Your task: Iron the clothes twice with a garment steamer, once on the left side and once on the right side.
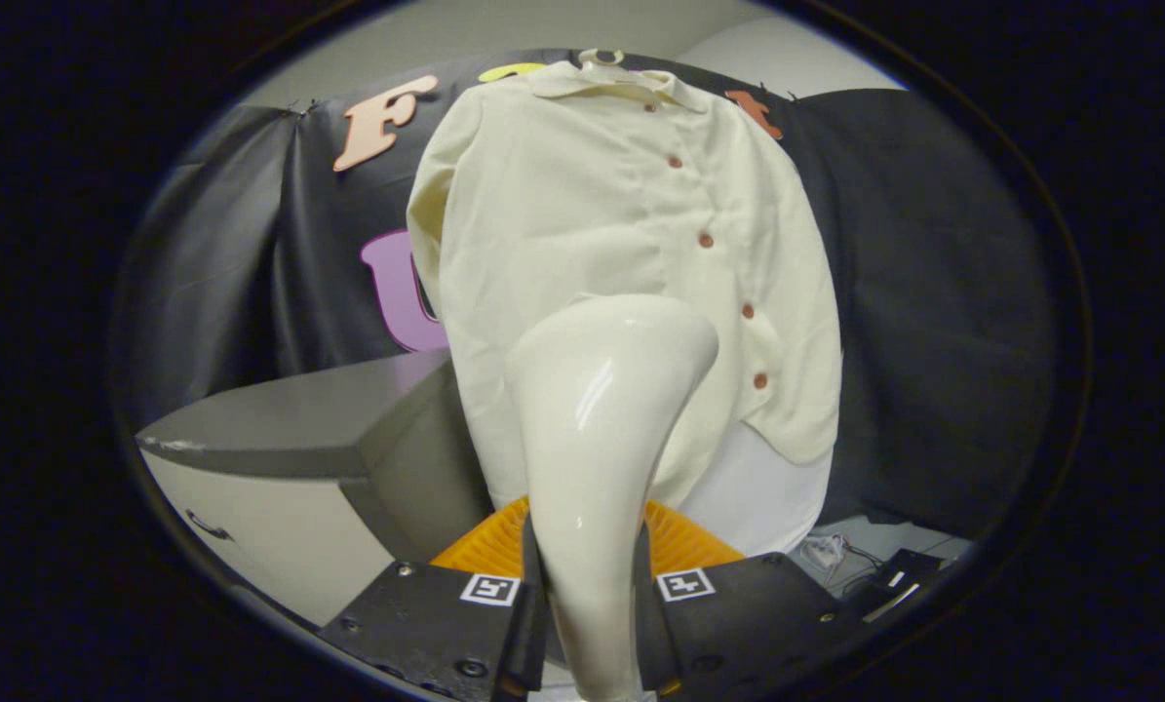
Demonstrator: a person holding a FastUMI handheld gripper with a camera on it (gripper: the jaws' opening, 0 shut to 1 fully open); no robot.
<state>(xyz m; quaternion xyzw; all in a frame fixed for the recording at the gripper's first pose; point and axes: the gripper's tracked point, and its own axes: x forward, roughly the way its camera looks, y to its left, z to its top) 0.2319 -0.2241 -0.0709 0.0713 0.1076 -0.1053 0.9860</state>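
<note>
Garment steamer [597,419]: glossy cream body, handle clenched in my jaws [590,585], one finger pressed to each side of it; head flares upward and away from me, set against the lower front of the shirt.

Shirt [592,224]: pale cream, hanging from a hook at its collar, brown buttons [706,240] running down the placket just to the steamer head's right. Head appears to sit on the panel left of the placket; whether it touches the cloth I cannot tell.

Desk [290,419]: grey, corner jutting in beside the shirt's lower left.

Cables [835,556]: on the floor, below the hem at right.

Risks, as I judge them: smooth tapered handle could twist or slide in my grip; pushing hard swings the loose shirt off line; a drifting head snags buttons; desk corner crowds a left-side stroke.
</note>
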